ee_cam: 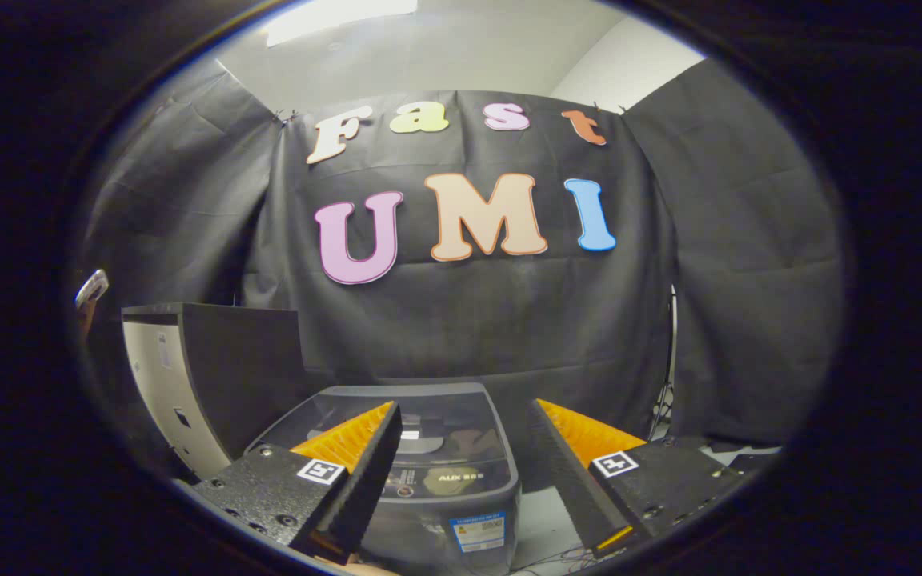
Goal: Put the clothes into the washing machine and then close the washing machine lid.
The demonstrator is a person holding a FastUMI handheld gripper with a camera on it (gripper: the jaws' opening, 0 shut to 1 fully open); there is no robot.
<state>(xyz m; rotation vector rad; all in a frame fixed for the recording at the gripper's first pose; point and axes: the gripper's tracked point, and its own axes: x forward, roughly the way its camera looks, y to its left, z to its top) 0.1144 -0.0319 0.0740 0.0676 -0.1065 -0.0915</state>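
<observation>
The tool [465, 416] hangs released, fingers spread wide with nothing between them, above the small grey plastic washing machine [445, 480], whose dark glossy lid [437, 436] lies closed

Recording booth, black cloth walls [749, 264], washing machine [445, 480]

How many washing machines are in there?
1. The washing machine, lid down, sits just ahead of the open claw, showing between its fingers. A boxy cabinet stands beside it.

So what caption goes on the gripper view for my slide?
Open gripper hovering above the washer, its lid shut.
</observation>
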